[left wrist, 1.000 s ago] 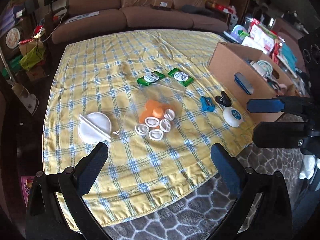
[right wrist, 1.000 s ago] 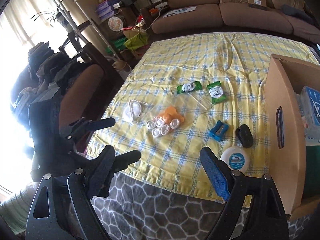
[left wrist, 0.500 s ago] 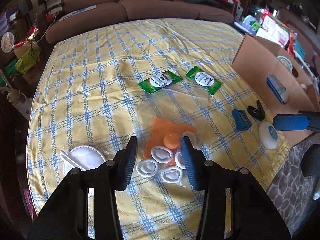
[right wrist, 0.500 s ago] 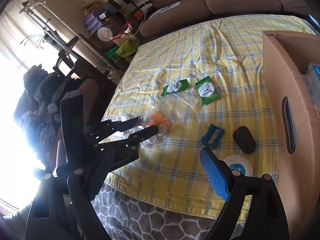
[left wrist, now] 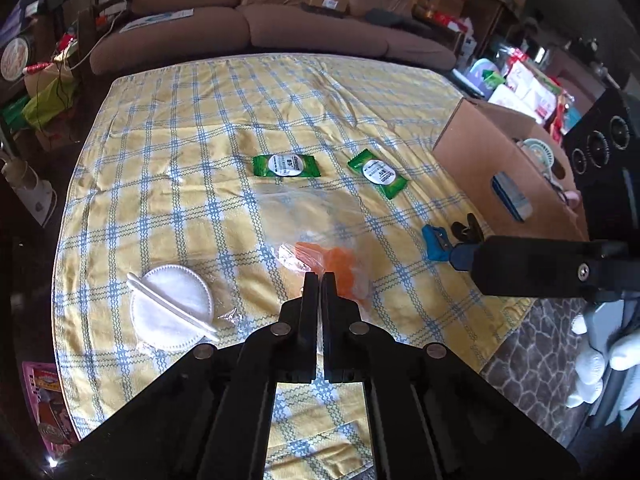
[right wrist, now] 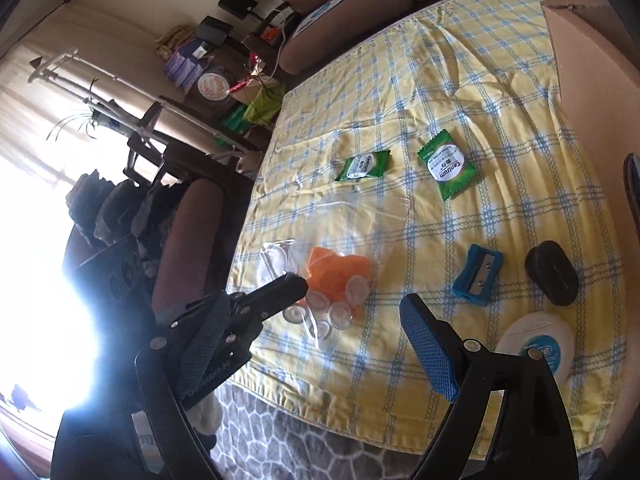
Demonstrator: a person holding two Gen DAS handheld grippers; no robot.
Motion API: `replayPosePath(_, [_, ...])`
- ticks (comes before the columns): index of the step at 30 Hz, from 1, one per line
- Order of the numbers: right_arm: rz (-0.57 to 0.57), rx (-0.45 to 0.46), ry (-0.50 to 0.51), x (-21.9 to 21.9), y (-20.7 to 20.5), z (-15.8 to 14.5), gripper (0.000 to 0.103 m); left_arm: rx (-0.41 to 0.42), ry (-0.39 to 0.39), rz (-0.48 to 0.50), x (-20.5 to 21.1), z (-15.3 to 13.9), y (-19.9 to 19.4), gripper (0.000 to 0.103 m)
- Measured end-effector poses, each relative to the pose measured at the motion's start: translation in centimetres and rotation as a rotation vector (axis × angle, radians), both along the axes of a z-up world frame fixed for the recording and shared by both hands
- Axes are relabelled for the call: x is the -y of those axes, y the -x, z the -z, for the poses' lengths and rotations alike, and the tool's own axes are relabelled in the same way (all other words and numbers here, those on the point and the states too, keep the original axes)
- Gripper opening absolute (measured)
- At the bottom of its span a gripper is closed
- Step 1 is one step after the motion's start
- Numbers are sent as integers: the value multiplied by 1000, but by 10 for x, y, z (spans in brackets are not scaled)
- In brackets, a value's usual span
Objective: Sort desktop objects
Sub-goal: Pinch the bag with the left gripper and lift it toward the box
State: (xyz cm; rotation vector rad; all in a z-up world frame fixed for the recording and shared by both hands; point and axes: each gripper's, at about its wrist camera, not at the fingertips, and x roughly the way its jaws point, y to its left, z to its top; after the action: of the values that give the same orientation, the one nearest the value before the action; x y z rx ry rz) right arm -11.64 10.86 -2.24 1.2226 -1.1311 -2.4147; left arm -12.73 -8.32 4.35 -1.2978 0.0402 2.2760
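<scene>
Yellow tablecloth with blue check lines (left wrist: 168, 168) covers the whole table; brown sofa (left wrist: 248, 36) sits behind it. Open brown cardboard box (left wrist: 476, 160) stands at the table's right edge, already holding some items, details too small to tell.

Left gripper (left wrist: 319, 280): jaws pressed together, pinching the near edge of the clear plastic bag of orange and white small parts (left wrist: 320, 236) at table centre. In the right wrist view the same bag (right wrist: 340, 276) shows the black gripper tip at its left edge; whether the bag is lifted off the cloth can't be told.

Right gripper (right wrist: 316, 344): blue-padded fingers wide apart, nothing between them, hovering over the near table edge.

Round white cotton pads in clear wrap with a white stick across (left wrist: 172, 306) lie to the left of the bag, apart from it. Round white floss container with blue label (right wrist: 536, 350) is near the front edge, just beside the right finger. Two green foil sachets with white round labels (left wrist: 286, 166) (left wrist: 378, 174) lie side by side beyond the bag. Black oval object (right wrist: 552, 278) and blue pencil sharpener (right wrist: 478, 274) sit side by side between the bag and the box.
</scene>
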Motion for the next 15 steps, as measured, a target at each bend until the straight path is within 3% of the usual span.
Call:
replayPosePath(2, [20,31,28,2,8,9,84,5,-15,-2,2,0,-6,2])
replayPosePath(6, [24,93,-19,10,21,21,75,33,-65,-11,7,1,-16,2])
replayPosePath(9, [18,113,-7,13,25,31,60,76,-122,-19,11,4,-18,2])
replayPosePath(15, [24,45,77,7,17,30,20,95,-191,-21,16,-3,-19,2])
